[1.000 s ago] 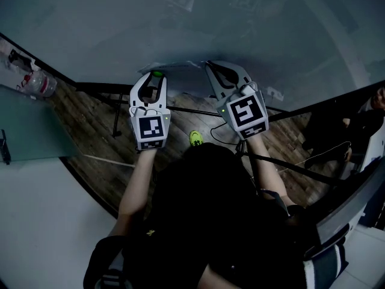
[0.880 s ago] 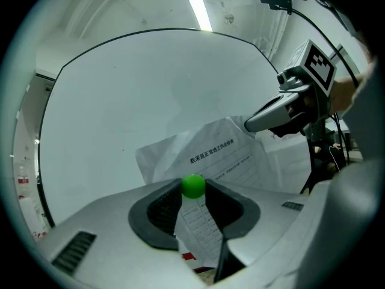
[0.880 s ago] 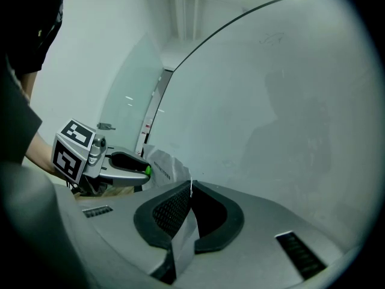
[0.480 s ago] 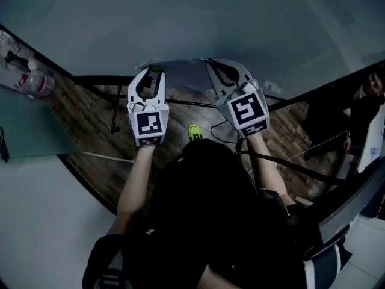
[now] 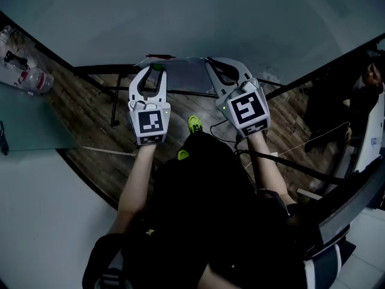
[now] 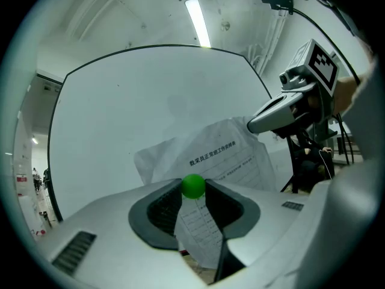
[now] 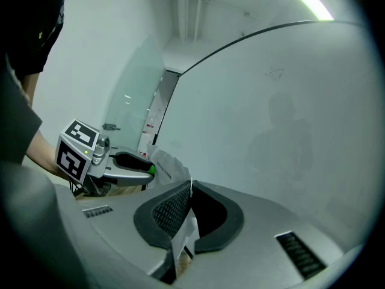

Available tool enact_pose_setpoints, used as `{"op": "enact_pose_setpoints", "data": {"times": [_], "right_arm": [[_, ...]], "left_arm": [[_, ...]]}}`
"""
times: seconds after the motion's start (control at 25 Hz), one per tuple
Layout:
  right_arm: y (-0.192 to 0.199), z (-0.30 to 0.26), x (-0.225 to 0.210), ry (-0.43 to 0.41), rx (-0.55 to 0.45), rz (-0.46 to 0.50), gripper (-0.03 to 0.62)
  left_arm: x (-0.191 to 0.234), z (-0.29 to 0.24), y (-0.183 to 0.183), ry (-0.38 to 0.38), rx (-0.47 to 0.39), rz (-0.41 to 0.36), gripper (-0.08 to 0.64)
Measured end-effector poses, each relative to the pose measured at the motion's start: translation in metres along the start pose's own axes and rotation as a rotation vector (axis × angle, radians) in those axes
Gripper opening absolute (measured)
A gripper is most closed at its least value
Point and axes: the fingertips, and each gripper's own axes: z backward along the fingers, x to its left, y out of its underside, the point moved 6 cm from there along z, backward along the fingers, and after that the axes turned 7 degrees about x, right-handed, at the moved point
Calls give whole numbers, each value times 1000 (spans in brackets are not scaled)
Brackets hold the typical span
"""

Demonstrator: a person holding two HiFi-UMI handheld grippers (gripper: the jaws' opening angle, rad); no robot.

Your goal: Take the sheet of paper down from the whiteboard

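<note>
- Fingertips of the left gripper (image 6: pixel 193 189) are pinched on a small green ball (image 6: pixel 193 185). The sheet of paper (image 6: pixel 231 155) is passed loosely through the gap behind it.
- Jaws of the right gripper (image 7: pixel 189 188) are closed on a corner of the sheet.
- A heading in Chinese characters and ruled table lines are printed on the crumpled sheet.
- The sheet is held between both grippers, in front of the whiteboard (image 6: pixel 132 107).
- Dark wooden flooring (image 5: pixel 90 119) is seen below, and a lit ceiling strip (image 6: pixel 197 17) above.
</note>
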Motion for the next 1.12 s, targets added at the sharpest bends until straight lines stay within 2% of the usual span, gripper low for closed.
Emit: {"op": "enact_pose_setpoints", "data": {"times": [0.64,1.12], "right_arm": [[22,32,10,-26,11,-46,18],[49,86,-3,-70,-9,-71,18]], "left_arm": [[-26,22,2,-4,21,-7,149],[-87,42,-10,-34,49,-15,149]]}}
